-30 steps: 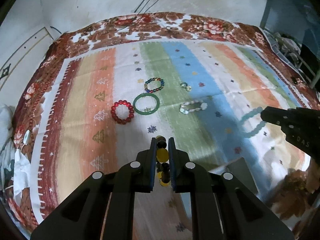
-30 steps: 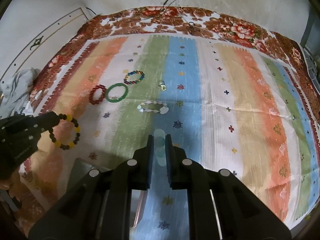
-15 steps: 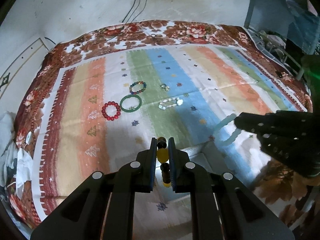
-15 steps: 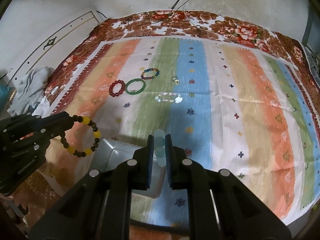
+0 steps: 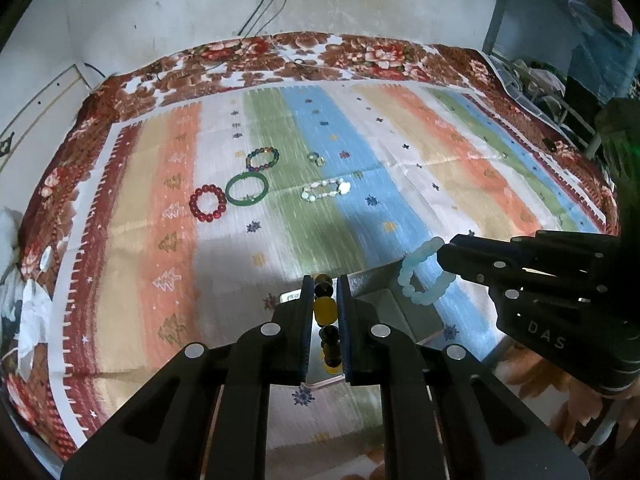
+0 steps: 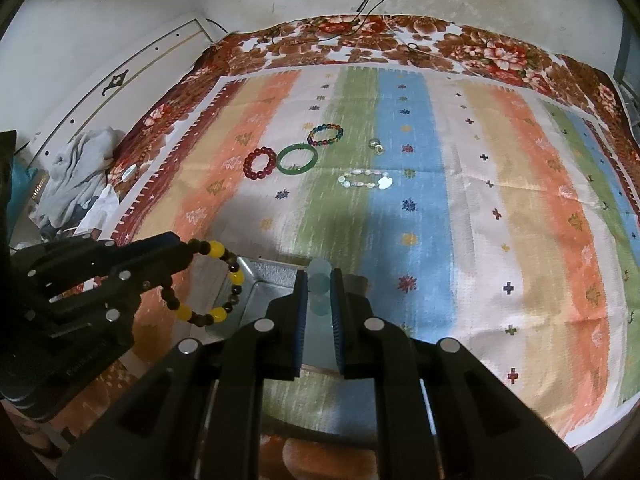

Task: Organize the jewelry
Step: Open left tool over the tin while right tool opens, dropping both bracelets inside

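Bracelets: left fingers (image 5: 325, 292) clamp the yellow-brown one (image 6: 208, 280), right fingers (image 6: 319, 286) the pale-blue one (image 5: 420, 276).

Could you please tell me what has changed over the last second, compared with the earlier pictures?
Both grippers have drawn back toward the near edge of the striped cloth, so the grey metal box now lies under them. The left gripper still clamps the brown-and-yellow bead bracelet, the right gripper the pale blue bead bracelet. The jewelry on the cloth stayed put.
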Available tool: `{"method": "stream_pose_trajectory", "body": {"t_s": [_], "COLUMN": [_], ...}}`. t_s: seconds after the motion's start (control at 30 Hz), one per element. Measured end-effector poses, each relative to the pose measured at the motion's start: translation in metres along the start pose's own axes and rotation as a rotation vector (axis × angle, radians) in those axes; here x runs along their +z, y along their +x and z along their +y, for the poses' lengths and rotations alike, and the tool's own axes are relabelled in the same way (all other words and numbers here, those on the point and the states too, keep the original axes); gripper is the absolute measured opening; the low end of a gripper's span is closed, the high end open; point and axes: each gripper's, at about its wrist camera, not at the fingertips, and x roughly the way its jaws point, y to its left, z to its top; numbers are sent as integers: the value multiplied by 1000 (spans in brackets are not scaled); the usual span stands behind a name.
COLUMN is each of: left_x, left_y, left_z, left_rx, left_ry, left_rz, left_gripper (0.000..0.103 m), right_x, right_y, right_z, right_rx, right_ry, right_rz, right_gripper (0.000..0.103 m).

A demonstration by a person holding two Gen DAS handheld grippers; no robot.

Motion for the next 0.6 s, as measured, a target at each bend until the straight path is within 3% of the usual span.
{"method": "stream_pose_trajectory", "body": {"t_s": [0.33,0.4,0.47,0.6], "left_x": [-7,-7,-7,-7], "left_y": [15,17,18,16], "left_z": [0,1,2,5], "left_rx": [-10,-7,-3,2], "left_ry": [-13,-15,-12,-15], "left_rz": [35,38,39,35], "left_gripper": [12,12,16,25], "right_x": [-4,-3,-1,-1], "right_y": [9,8,6,5], "right_z": [-9,-13,-16,-23], "right_rx": [-9,-20,-30,-45], "right_ry": [36,55,61,77], "right_rz": [10,3,-5,-9], "right_gripper": [13,21,43,46]}}
